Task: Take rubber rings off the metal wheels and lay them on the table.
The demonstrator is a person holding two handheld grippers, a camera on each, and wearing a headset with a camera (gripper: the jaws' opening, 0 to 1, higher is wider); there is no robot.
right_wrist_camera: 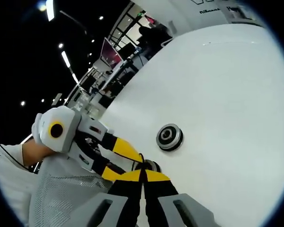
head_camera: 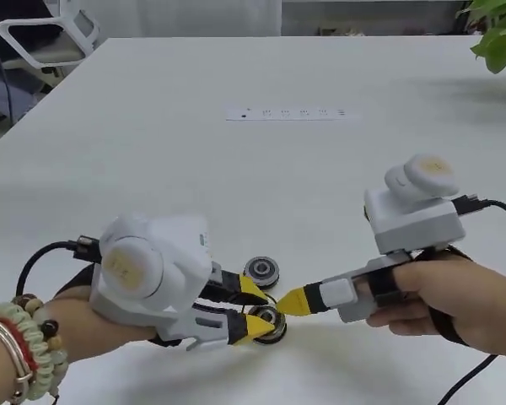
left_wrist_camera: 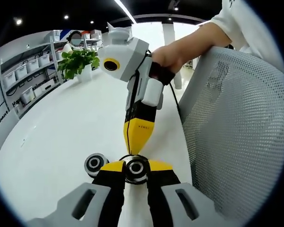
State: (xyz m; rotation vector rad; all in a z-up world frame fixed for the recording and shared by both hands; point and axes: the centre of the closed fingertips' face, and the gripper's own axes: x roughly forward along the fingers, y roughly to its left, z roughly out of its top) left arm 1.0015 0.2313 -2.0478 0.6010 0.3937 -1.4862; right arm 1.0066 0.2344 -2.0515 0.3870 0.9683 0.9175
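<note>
- Gripping one metal wheel [head_camera: 267,324] between its two yellow-tipped jaws, the left gripper [head_camera: 256,309] sits at the lower left of the head view. The jaws are partly closed, with one tip against each side of the wheel.
- The left gripper view confirms the hold. The wheel sits squarely between the two yellow tips, with its dark outer band and bright hub facing the camera.
- The right gripper [head_camera: 292,302] comes in from the right, held in a hand [head_camera: 443,295]. Its jaws are pressed together with no visible gap.
- The closed tip of the right gripper touches the rim of the gripped wheel, on the side facing away from the left gripper. Whether any rubber is nipped between its jaws cannot be determined.
- The gripped wheel is low at the table [head_camera: 236,186], near its front edge. Contact with the surface cannot be confirmed.
- A second wheel [head_camera: 261,271] lies flat on the table just beside the gripped one, apart from both grippers. A dark outer band is in place around it.
- A white power strip [head_camera: 287,113] lies farther across the table, well apart from the wheels.
- A green plant [head_camera: 497,34] stands at the far right corner.
- Bead bracelets [head_camera: 25,342] encircle the wrist behind the left gripper.
</note>
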